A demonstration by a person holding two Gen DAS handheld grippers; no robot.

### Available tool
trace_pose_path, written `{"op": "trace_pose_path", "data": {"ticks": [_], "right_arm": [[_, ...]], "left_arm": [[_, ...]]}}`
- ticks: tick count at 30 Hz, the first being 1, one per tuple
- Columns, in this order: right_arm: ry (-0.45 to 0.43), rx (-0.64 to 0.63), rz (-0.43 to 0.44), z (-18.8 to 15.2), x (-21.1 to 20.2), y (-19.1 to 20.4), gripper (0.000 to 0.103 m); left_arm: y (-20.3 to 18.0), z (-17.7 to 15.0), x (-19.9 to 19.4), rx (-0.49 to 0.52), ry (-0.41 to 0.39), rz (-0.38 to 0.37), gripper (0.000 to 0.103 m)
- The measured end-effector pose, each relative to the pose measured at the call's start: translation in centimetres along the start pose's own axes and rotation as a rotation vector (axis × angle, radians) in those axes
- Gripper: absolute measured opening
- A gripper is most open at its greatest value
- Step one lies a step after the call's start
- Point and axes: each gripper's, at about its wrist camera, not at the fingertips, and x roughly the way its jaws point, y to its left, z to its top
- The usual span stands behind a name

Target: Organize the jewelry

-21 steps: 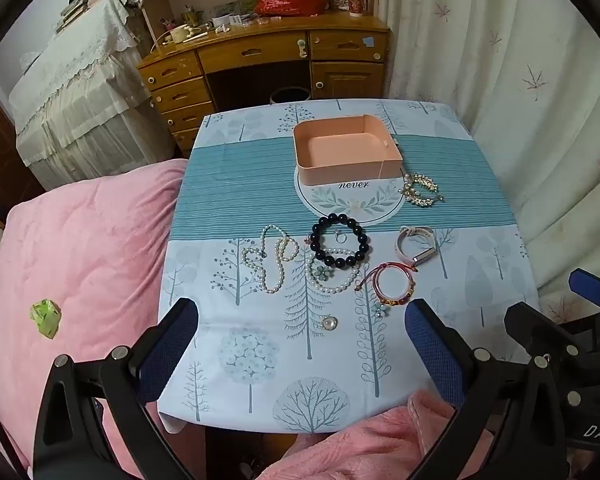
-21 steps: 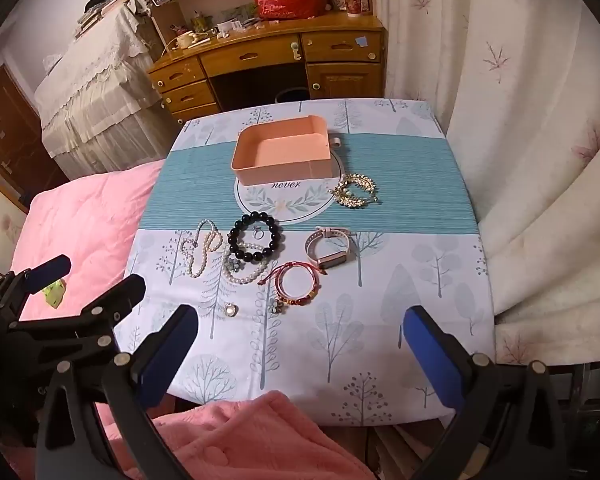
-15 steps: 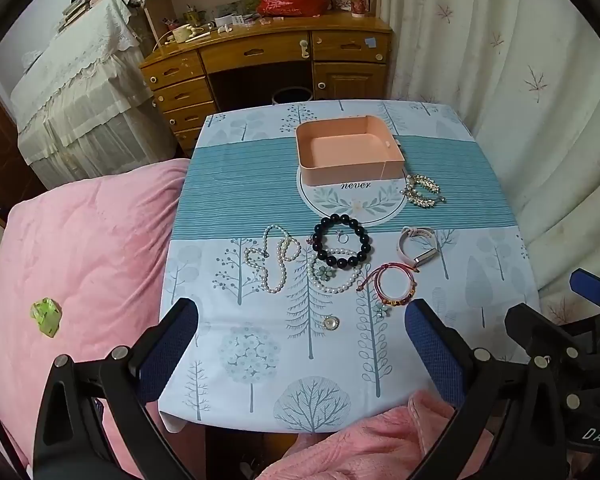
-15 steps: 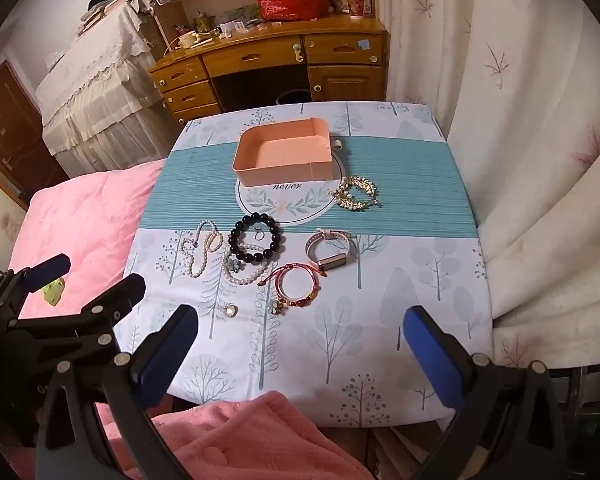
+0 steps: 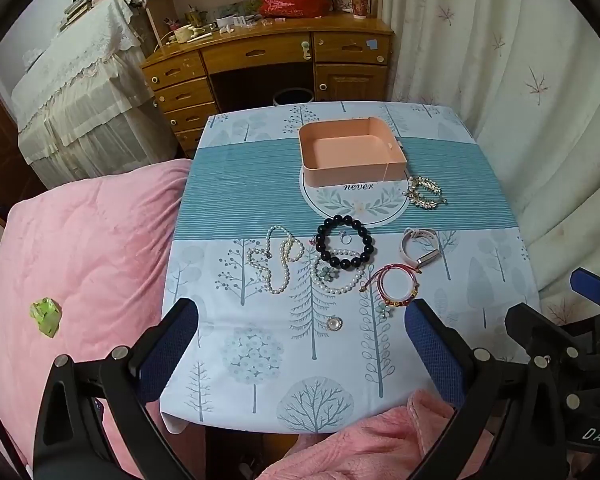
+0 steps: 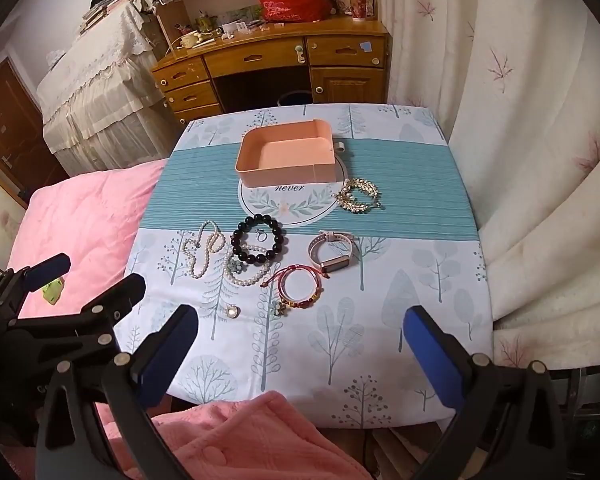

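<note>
Bedroom clutter sits behind my bench, with the pink tray empty at its far middle. Since a moment ago almost nothing has changed: both views have only crept slightly, and every piece lies untouched. My left gripper and right gripper stay spread wide, holding nothing. The black bead bracelet, pearl strand and red cord bracelet wait mid-bench, so sorting has probably not begun.
</note>
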Motion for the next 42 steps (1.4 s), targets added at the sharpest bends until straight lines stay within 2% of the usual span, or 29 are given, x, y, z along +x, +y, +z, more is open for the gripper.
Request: {"op": "trace_pose_path", "data": {"ticks": [42], "right_arm": [[-0.006, -0.002, -0.014, 0.1, -0.03, 0.53, 0.103]], "left_arm": [[0.52, 0.0, -0.45, 0.005, -0.017, 0.009, 0.102]]}}
